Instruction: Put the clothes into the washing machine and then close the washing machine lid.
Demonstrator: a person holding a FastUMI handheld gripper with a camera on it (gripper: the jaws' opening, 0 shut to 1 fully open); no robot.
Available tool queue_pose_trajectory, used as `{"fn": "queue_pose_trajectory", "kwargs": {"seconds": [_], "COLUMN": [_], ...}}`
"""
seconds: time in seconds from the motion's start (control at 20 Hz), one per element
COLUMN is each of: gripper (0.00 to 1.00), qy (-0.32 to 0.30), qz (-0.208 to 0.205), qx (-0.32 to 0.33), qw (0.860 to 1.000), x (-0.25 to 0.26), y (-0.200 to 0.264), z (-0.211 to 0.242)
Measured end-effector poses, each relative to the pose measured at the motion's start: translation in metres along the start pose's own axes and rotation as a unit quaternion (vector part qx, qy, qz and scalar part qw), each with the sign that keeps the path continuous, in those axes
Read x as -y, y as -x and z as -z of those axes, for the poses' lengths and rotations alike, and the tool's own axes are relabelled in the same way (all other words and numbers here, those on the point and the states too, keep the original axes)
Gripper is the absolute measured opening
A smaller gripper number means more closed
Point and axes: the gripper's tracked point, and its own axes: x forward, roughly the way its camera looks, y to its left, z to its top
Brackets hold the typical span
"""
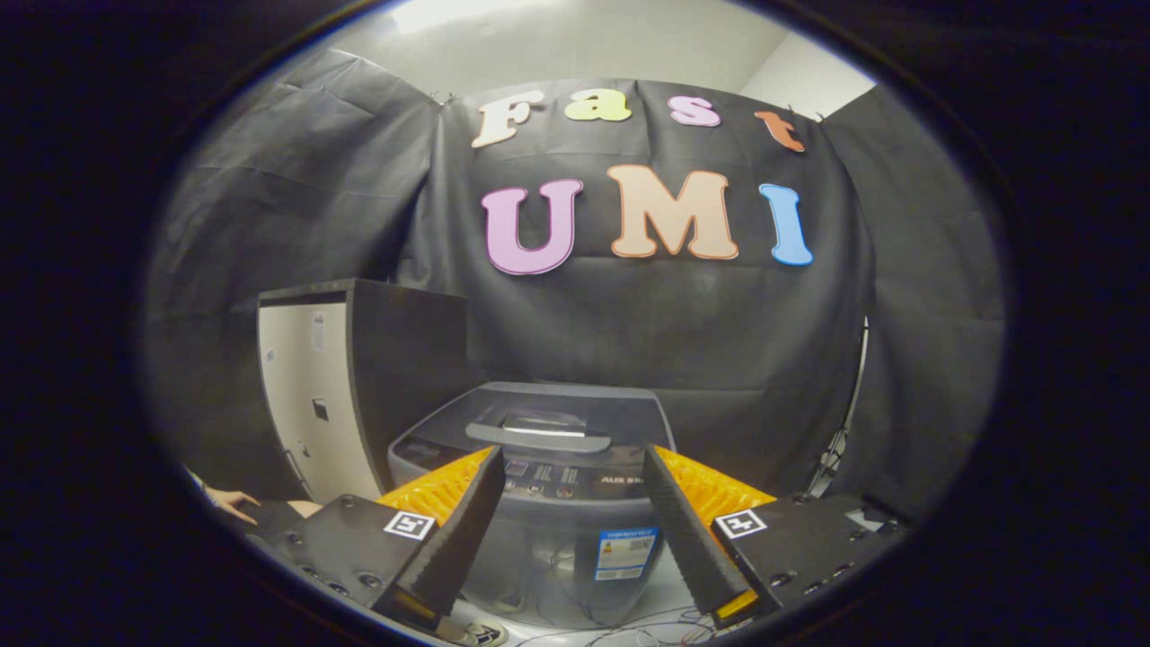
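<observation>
A small grey top-loading washing machine (548,467) stands straight ahead, beyond my fingers, with its lid (539,418) lying flat and shut. A pale handle bar (537,438) runs across the front of the lid, and a control panel (557,481) sits below it. My gripper (570,463) is open, its two fingers spread wide on either side of the machine's front, with nothing between them. I see no clothes.
A tall dark cabinet (350,386) with a pale side panel stands left of the machine. A person's hand (229,501) shows low at the left. Cables (620,624) lie on the floor in front of the machine. Black cloth walls close off the back.
</observation>
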Motion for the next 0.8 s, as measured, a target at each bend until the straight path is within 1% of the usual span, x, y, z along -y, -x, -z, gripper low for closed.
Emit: {"fn": "queue_pose_trajectory", "kwargs": {"seconds": [0.15, 0.4, 0.65, 0.8], "gripper": [0.97, 0.97, 0.97, 0.97], "qy": [-0.010, -0.033, -0.027, -0.022], "qz": [0.005, 0.009, 0.008, 0.011], "qx": [-0.009, -0.010, -0.006, -0.014], "qw": [1.000, 0.999, 1.000, 1.000], "x": [-0.001, -0.001, -0.005, -0.003], "y": [0.015, 0.034, 0.049, 0.055], "z": [0.019, 0.035, 0.040, 0.047]}}
